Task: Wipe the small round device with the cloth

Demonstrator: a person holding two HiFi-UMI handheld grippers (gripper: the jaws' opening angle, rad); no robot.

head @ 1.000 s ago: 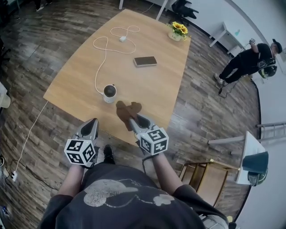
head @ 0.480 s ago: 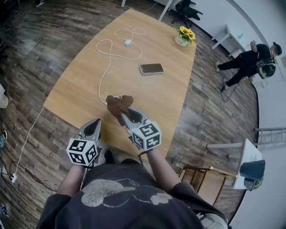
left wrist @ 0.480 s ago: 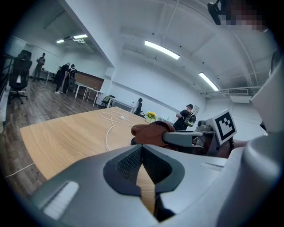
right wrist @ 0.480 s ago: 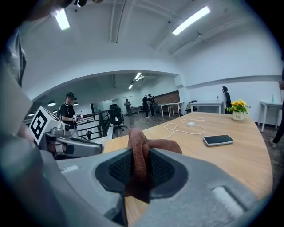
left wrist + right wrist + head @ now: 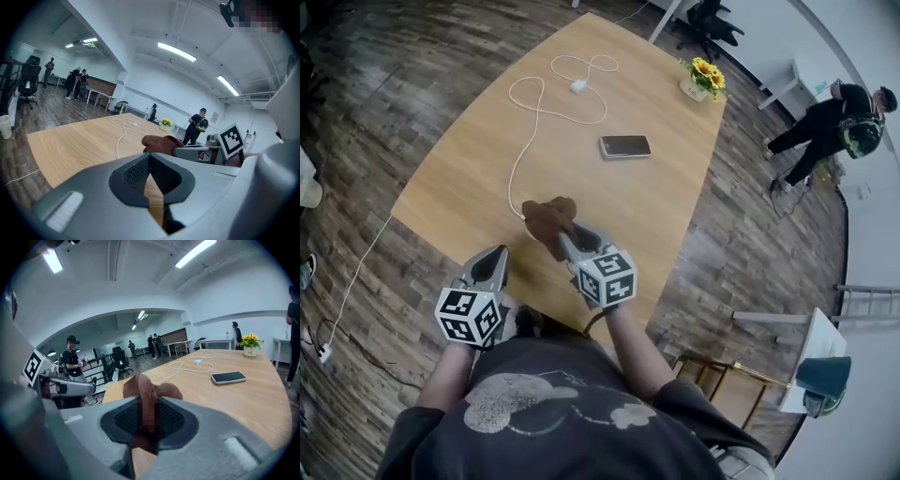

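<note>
- Head view: the right claw (image 5: 565, 239) is clamped on the brown cloth (image 5: 546, 216), which is bunched low over the near edge of the tabletop (image 5: 628, 197). The small round device does not show. The white cable (image 5: 525, 131) runs up to the cloth's edge, so the device probably sits under it. A hard sideways wipe there could push the device off the near edge or tug the cable.
- Head view: the left claw (image 5: 492, 258) hovers off the tabletop edge, apart from cloth and cable. Nothing braces the device, so it may slide with the cloth instead of getting cleaned.
- Left gripper view: the left claw's jaws meet at the tips with nothing between them. The cloth (image 5: 159, 143) bulges just ahead of them, and the device is hidden behind it, so any steadying reach would be blind.
- Right gripper view: the cloth (image 5: 147, 387) is pinched by a narrow fold between the pads, and its lobes block the view below. Heavy rubbing could pull that fold loose. The phone (image 5: 228, 377) lies well apart, out of danger.
</note>
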